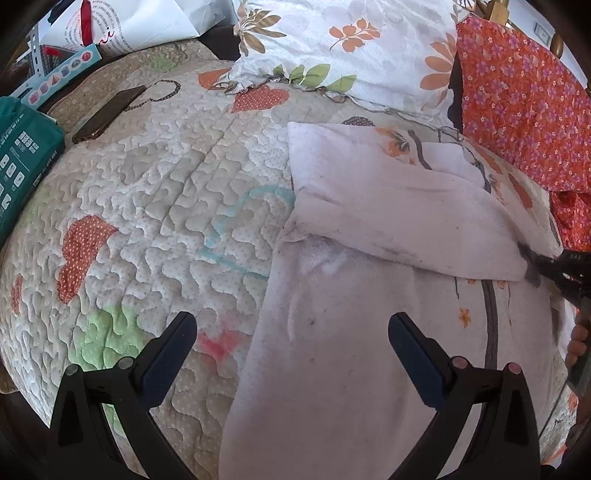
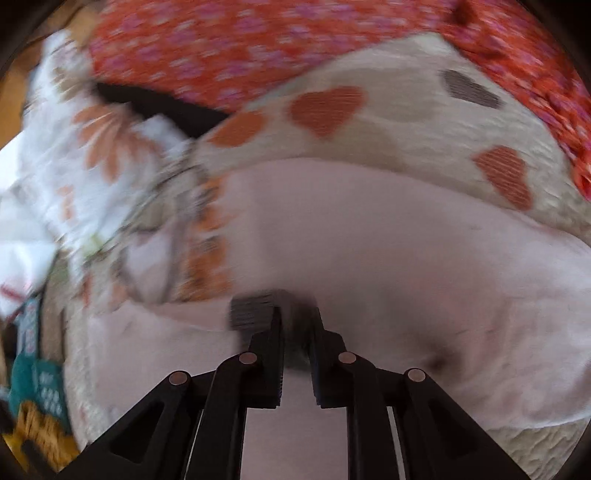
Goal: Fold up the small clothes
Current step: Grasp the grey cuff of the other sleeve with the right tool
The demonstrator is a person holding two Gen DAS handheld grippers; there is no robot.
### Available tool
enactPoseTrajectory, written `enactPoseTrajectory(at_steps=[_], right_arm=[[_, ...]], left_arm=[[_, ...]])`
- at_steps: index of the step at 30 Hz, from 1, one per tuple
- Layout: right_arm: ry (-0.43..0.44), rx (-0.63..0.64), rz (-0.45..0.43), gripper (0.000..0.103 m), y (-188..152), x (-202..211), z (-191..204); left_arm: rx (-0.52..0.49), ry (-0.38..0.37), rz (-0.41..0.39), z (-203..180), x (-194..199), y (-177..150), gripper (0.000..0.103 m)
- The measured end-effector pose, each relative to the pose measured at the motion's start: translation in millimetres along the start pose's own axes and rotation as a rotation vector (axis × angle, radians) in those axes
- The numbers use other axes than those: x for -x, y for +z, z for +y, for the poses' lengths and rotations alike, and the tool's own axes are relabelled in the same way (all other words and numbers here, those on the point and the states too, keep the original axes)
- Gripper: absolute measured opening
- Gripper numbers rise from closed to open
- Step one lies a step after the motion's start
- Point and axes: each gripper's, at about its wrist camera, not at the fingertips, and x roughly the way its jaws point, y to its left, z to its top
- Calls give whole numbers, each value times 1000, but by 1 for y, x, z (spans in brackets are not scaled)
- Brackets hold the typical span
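A small white garment point(image 1: 351, 295) with an orange and grey print lies on the quilted bedspread point(image 1: 147, 192). Its far part is folded over toward the left, inside out. My left gripper point(image 1: 291, 328) is open and empty, hovering over the garment's near left edge. My right gripper point(image 1: 532, 269) comes in from the right and is shut on the grey trimmed edge of the folded part. In the blurred right wrist view the right gripper point(image 2: 295, 317) is shut on the garment point(image 2: 406, 258) at its dark grey trim.
A floral white pillow point(image 1: 351, 48) and an orange flowered cloth point(image 1: 517, 110) lie at the far side. A dark phone point(image 1: 107, 114) and a teal box point(image 1: 22, 166) sit at the left, with paper packages point(image 1: 110, 26) behind.
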Motion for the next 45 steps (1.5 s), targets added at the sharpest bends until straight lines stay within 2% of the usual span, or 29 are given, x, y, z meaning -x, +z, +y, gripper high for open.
enactPoseTrajectory(at_steps=[2,5,8,10,12,15,17,19,22,24,27,29,32,34,37,41,42,43,44,45], right_arm=[[-37,-8,-35,19,4,6,-10],[-4,-7,-75,19,3,26,-18],[22,77,-102,19,-5,43,-8],[70,107,-75,19,-16,48,-3],[123,63,-43,19,-28,53,-12],[148,-17,-45,25,-54,73,-51],[128,-71,-68,35,-67,89,-83],[106,-174,-81,41,-81,107,-129],[131,-353,-87,42,-103,137,-200],[107,-423,-114,43,-115,161,-237],[34,-488,-192,53,-128,204,-289],[13,-532,-206,60,-133,216,-311],[9,-584,-188,60,-141,214,-331],[-24,-604,-186,60,-146,209,-339],[-29,-632,-248,60,-146,203,-349],[-49,-616,-322,60,-116,187,-345],[-69,-600,-323,59,-107,182,-342],[-94,-574,-317,40,-98,177,-336],[-117,-541,-284,5,-88,170,-330],[-135,-526,-268,5,-85,168,-325]], left_arm=[[3,2,2,2,-1,0,103],[13,1,4,4,0,0,103],[14,-2,5,5,0,0,103],[3,1,2,3,0,0,103],[-7,9,1,2,0,-1,103],[3,-5,12,5,0,-2,103],[20,-19,13,7,2,-1,103],[31,-24,11,9,4,-1,103],[38,-27,4,11,7,-2,103],[42,-22,-1,14,8,-4,103],[52,-25,9,19,7,-6,103],[65,-25,20,22,4,-7,103],[84,-21,31,26,1,-9,103],[92,-19,32,28,0,-10,103],[92,-34,34,29,3,-11,103],[93,-38,21,34,8,-11,103],[95,-37,18,35,10,-10,103],[98,-37,14,37,12,-10,103],[105,-36,8,40,14,-10,103],[118,-31,-2,46,17,-9,103]])
